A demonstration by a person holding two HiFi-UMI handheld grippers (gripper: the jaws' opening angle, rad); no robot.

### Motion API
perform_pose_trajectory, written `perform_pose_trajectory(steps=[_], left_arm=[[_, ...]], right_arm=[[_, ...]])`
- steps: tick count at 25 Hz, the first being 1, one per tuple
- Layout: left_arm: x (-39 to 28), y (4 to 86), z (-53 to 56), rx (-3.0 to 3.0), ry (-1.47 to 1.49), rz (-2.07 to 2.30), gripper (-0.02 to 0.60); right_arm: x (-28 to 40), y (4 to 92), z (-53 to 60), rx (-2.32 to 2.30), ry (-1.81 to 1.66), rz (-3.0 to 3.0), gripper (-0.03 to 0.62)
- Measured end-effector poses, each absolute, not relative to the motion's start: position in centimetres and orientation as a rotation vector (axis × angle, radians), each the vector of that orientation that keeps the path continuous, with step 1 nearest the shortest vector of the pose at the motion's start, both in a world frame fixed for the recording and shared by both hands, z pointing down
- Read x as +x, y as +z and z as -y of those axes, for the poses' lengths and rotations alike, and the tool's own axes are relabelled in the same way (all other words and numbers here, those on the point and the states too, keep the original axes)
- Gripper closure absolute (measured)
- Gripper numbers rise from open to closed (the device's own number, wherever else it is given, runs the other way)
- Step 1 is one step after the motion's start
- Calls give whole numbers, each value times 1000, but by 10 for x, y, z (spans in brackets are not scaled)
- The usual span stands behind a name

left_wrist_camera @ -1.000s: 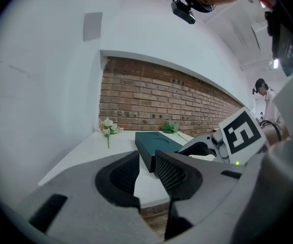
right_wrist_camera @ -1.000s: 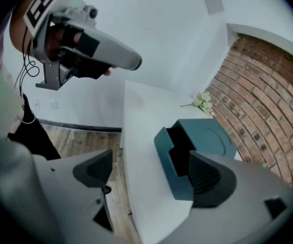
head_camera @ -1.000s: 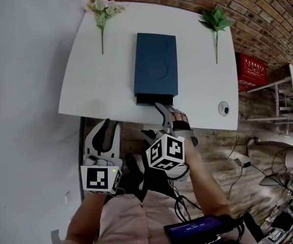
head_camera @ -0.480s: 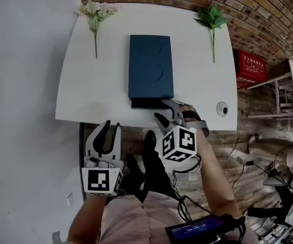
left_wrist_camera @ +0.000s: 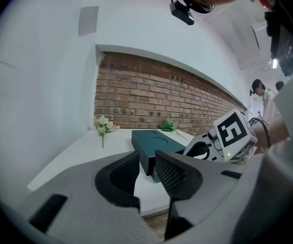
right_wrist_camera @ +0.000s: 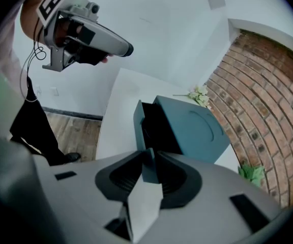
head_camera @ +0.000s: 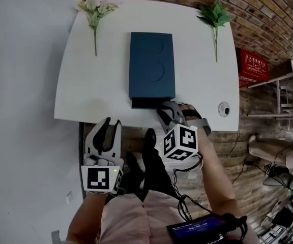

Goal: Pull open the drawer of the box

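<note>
A dark teal box (head_camera: pixel 152 62) lies on the white table (head_camera: pixel 100 85), its drawer (head_camera: pixel 149 102) standing out a little at the near end. My right gripper (head_camera: pixel 166 108) is at the drawer's right end. Its jaws have just been closing, and in the right gripper view (right_wrist_camera: pixel 149 166) the pads pinch the teal drawer front (right_wrist_camera: pixel 144 136), with the dark drawer gap behind it. My left gripper (head_camera: pixel 106 131) hangs open and empty below the table's near edge, to the left of the box (left_wrist_camera: pixel 154 141).
A white flower sprig (head_camera: pixel 94 8) lies at the table's far left and a green leafy sprig (head_camera: pixel 215 18) at the far right. A small round white object (head_camera: pixel 223 109) sits near the front right corner. A brick wall runs behind; a red box (head_camera: pixel 252 70) stands beside the table.
My right gripper has shifted a little to the right along the drawer front, and its jaws have narrowed onto it. The left gripper has stayed where it was.
</note>
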State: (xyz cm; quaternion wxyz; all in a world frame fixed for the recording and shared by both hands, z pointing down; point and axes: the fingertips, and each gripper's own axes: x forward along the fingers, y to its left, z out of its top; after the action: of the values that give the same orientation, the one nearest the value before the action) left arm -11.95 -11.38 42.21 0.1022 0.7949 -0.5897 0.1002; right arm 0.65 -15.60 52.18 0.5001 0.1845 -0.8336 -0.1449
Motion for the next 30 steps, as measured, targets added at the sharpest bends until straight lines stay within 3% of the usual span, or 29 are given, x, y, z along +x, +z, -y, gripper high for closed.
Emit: perform_pose_trajectory(steps=[30], left_arm=[[-121,416,102,2378,291,1725,476]], right_arm=[[8,523,127,372,-371,2000,517]])
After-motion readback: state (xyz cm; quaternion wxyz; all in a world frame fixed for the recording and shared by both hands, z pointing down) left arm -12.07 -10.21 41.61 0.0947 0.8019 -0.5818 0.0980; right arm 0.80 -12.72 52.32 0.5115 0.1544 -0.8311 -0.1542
